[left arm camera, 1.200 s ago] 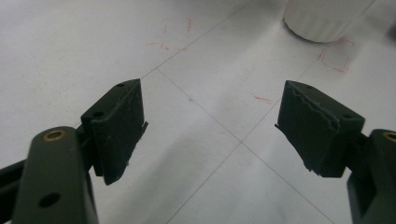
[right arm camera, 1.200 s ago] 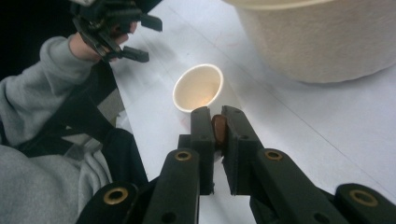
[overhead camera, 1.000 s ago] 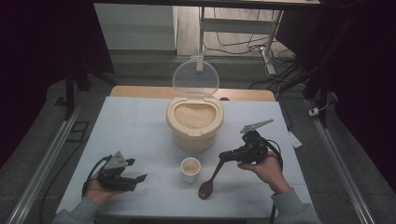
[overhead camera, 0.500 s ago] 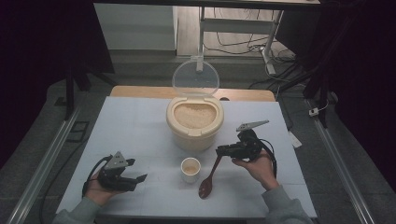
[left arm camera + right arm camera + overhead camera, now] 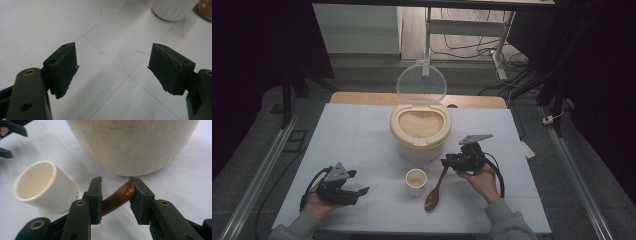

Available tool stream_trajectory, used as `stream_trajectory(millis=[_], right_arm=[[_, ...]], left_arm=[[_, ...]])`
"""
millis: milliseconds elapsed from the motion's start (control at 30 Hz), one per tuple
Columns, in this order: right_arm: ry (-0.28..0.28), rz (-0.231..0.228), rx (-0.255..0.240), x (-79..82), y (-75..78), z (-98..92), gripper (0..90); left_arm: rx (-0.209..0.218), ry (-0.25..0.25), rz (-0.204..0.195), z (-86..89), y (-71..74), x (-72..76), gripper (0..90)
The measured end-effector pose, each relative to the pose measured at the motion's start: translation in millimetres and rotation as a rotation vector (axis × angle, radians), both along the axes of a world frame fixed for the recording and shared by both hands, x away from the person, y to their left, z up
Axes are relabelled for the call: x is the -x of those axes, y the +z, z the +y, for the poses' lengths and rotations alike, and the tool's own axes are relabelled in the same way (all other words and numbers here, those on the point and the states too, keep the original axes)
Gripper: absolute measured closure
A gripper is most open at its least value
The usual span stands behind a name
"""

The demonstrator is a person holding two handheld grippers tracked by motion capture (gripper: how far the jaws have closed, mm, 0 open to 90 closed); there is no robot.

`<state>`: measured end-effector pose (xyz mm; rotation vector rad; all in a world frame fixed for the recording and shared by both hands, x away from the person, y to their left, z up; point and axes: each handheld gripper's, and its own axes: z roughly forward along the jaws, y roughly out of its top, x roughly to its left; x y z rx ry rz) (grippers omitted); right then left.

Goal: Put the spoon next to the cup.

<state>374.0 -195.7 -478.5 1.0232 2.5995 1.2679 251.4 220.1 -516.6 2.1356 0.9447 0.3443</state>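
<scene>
While the right gripper (image 5: 446, 162) has just been opening its jaws around the brown spoon (image 5: 435, 189) lying right of the cup (image 5: 415, 181) on the counter (image 5: 362, 140), the handle could roll loose. The left gripper (image 5: 362, 190) rests open, empty, near left.

right gripper view: spoon (image 5: 120, 197) handle runs down behind the near jaw, bowl end cut off; can't tell if both pads still press on the handle; big container (image 5: 130, 145) cropped at the top edge, rim and contents out of frame; other gripper (image 5: 11, 135) clipped at the top-left corner and blurred; left gripper view: cup (image 5: 173, 10) cut by the top edge, base alone visible; brown spoon bowl (image 5: 206, 10) clipped at the right corner; high view: cup contents (image 5: 415, 178) too small to identify
</scene>
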Motion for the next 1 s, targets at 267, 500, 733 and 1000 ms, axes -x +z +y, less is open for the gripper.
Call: stream_trajectory(millis=[267, 500, 733, 1000], right_arm=[[-0.016, 0.007, 0.064, -10.4, -18.0, 9.2, 56.8], [-0.032, 0.012, 0.136, -15.8, -31.6, 14.2, 53.6], [-0.043, 0.005, 0.173, -17.1, -39.8, 14.9, 51.1], [-0.092, -0.041, 0.086, -12.0, -28.7, 3.9, 45.9]], left_arm=[[-0.002, 0.0, 0.001, 0.0, -0.4, -0.2, 22.7], [-0.003, -0.001, 0.0, 0.1, -0.7, -0.3, 22.7], [-0.005, 0.001, 0.001, -0.3, -1.0, -0.4, 22.7], [-0.005, 0.0, 0.001, -0.1, -0.9, -0.3, 22.6]])
